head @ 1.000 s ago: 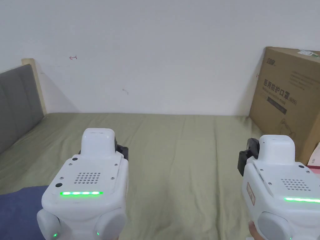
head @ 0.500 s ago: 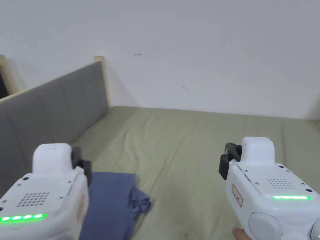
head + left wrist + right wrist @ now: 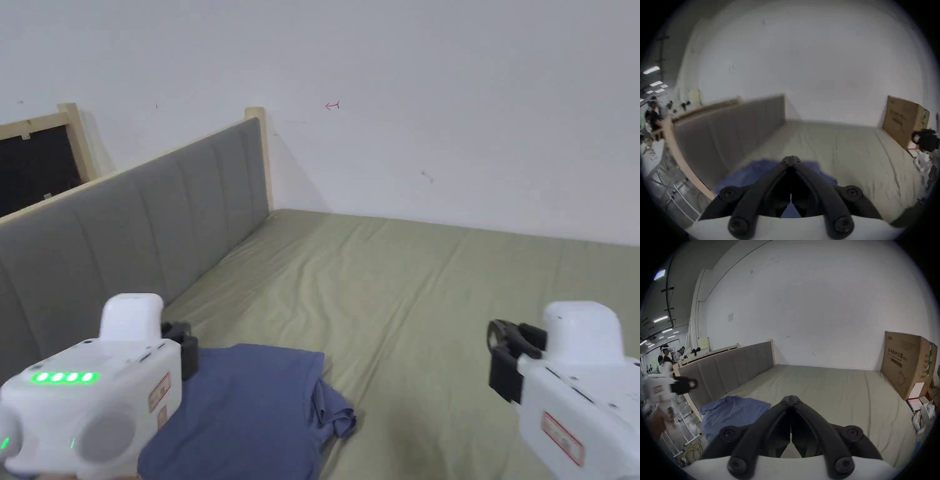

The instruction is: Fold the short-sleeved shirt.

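The blue short-sleeved shirt (image 3: 250, 406) is lying loosely bunched on the bed, a crumpled sleeve sticking out, just below the left tongs (image 3: 791, 160), well apart from the right tongs (image 3: 791, 399).

Olive-green bed sheet (image 3: 400, 294), wrinkled. Grey padded headboard (image 3: 125, 231) along bed's left edge, pale wood frame. White wall (image 3: 437, 94) behind bed. Cardboard box (image 3: 907, 365) at bed's right, against wall. Ceiling strip lights (image 3: 660, 319) beyond headboard.

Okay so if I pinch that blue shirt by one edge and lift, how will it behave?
The blue shirt will likely hang limp: it lies rumpled, one bunched edge. It probably weighs little, being thin cloth. It may drag across the bed sheet rather than slide freely.
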